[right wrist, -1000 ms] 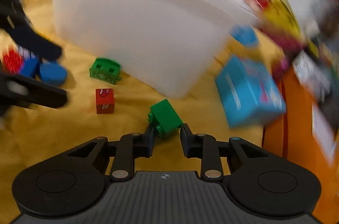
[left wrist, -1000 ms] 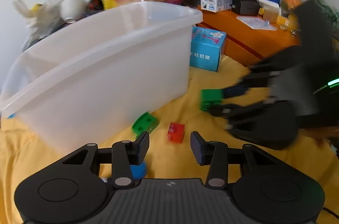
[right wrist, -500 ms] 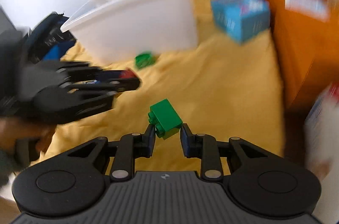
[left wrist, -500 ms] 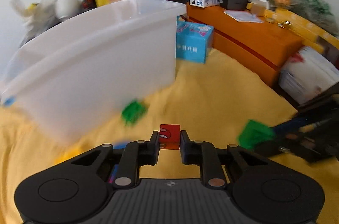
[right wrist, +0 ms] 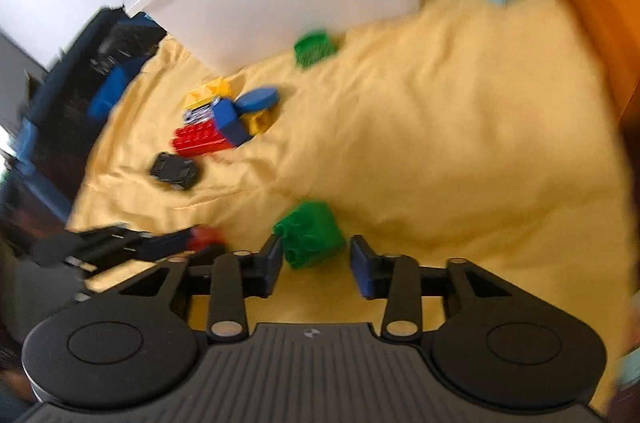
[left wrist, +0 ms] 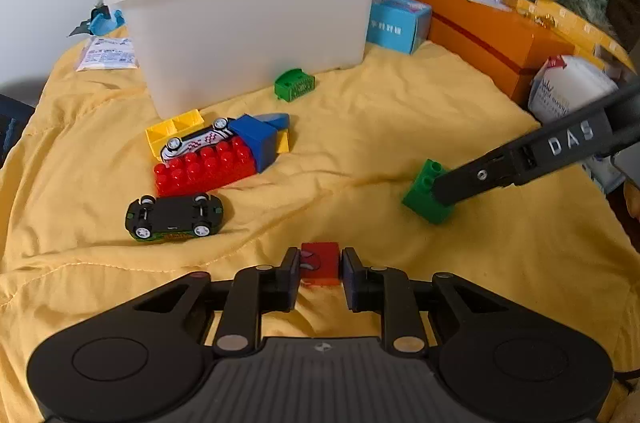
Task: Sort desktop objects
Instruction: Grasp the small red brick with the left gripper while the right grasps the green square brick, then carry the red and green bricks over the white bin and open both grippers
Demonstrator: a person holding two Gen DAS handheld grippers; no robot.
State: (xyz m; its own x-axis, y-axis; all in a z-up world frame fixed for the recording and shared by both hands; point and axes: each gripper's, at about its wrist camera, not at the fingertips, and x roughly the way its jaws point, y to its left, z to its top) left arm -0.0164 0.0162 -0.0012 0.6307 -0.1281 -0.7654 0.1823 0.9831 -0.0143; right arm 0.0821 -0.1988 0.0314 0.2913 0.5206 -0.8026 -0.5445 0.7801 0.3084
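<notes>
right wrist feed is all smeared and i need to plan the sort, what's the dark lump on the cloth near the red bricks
Observer: A black toy car, lying upside down with its wheels up on the yellow cloth.
Operator: any other car in that pile
Observer: Yes, a white toy car lies along the top of the red brick, next to the blue brick.
Operator: anything flat by the tub that i'm missing
Observer: A small white printed packet lies on the cloth beside the white tub, on its left in the left wrist view.
</notes>
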